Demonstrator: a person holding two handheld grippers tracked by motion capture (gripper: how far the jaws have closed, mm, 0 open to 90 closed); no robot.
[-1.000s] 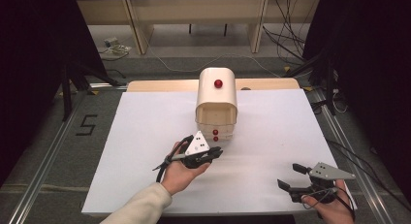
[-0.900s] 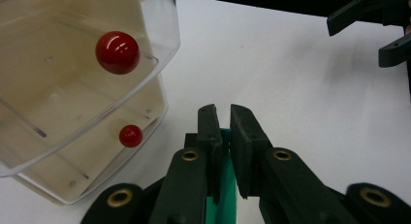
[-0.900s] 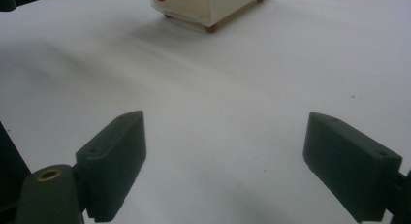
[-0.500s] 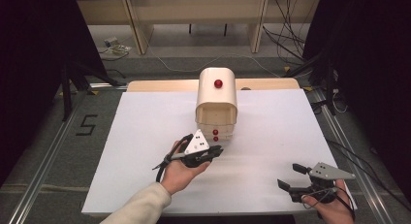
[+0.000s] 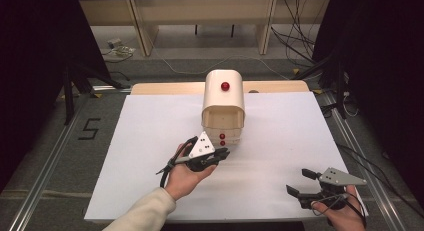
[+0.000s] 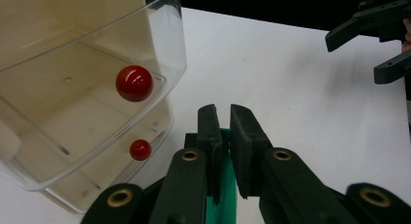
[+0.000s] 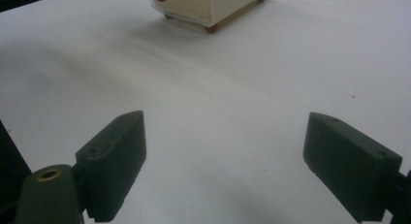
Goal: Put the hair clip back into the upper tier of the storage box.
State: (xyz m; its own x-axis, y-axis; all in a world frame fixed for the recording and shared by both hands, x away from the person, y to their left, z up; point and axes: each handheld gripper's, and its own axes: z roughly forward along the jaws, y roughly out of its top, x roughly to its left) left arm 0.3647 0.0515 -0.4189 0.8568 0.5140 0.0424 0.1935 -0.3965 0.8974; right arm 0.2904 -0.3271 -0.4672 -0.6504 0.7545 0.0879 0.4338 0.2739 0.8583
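A cream cabinet (image 5: 223,98) with a rounded top and a red knob (image 5: 225,85) stands mid-table. Two clear drawers at its front each carry a red knob: the upper (image 6: 134,83) and the lower (image 6: 140,150). The upper drawer juts a little farther out than the lower. My left gripper (image 5: 224,153) sits just in front of the drawers, slightly to their left. Its jaws (image 6: 224,112) are shut with nothing between them, to the right of the knobs. My right gripper (image 5: 297,181) rests near the front right corner, open and empty (image 7: 225,132).
The white tabletop (image 5: 150,141) spreads wide to both sides of the cabinet. Its front edge lies close under both hands. From the right gripper view the cabinet's base (image 7: 203,3) sits far ahead across bare white surface.
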